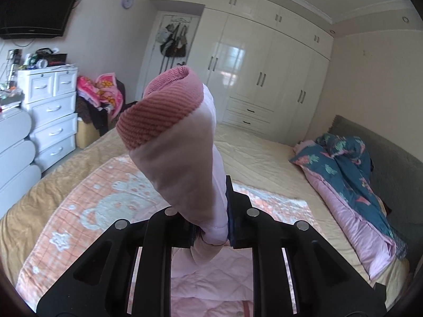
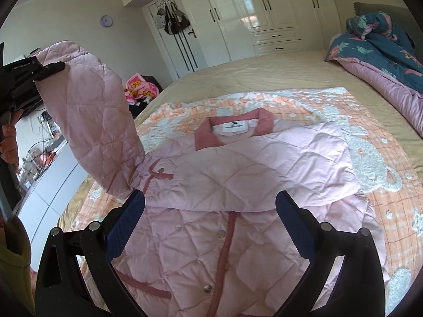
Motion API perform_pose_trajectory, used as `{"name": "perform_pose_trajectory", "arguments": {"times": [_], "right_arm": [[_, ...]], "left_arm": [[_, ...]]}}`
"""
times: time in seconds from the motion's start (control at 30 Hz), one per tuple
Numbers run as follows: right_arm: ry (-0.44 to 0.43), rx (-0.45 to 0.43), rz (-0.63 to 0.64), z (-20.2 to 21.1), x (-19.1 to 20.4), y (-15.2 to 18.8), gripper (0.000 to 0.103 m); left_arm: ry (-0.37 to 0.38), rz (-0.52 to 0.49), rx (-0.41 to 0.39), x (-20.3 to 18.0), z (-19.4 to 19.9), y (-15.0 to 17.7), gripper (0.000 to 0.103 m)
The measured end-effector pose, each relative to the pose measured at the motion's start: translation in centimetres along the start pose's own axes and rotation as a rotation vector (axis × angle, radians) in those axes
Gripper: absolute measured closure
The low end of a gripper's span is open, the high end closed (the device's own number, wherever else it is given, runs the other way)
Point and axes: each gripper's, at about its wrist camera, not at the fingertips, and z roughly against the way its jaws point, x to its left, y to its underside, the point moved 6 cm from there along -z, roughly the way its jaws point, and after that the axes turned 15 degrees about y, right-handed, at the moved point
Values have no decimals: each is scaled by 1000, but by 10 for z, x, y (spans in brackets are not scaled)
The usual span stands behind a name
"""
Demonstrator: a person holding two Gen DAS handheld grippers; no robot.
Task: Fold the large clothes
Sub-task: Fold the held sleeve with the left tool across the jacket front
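- Jacket [image 2: 211,211]: a pink quilted one, lying face up on the patterned blanket [image 2: 370,137] spread over the bed [image 2: 264,74], collar [image 2: 232,126] toward the far edge and hem toward the near edge.
- One sleeve [image 2: 277,163] is already folded across the chest; the other sleeve [image 2: 92,121] is raised off the near left side of the bed.
- Left gripper [image 1: 211,233]: jaws closed on the raised sleeve a little below its ribbed cuff [image 1: 158,111], which stands up past the fingers and hides much of that view.
- Right gripper [image 2: 210,224]: jaws wide apart and holding nothing, hovering just above the jacket's front, with the button strip [image 2: 227,240] running between the blue pads [image 2: 127,224].
- Handling, as I judge it: padded fabric looks light, soft and bulky, and a bit slick, so it should drape and spring back rather than hold a crease; a thin pinch may slip.
- Best holds are likely the firmer parts: cuff, collar, hem edge or the seamed button strip, taking a full fold of cloth between the pads.
- Next move probably calls for laying the raised sleeve across the chest over the folded one, while the free gripper pins the body so it does not drag on the blanket.
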Motion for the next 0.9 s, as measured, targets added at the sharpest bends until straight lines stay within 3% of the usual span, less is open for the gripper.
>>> {"name": "perform_pose_trajectory", "arguments": {"times": [0.37,0.9], "right_arm": [[60,31,-101,-11,-51,11,4],[192,62,-306,-22,-155,30,4]], "left_arm": [[94,-56,103,-45,-46,48,93],[151,-197,362,-96,-123,177,92]]}}
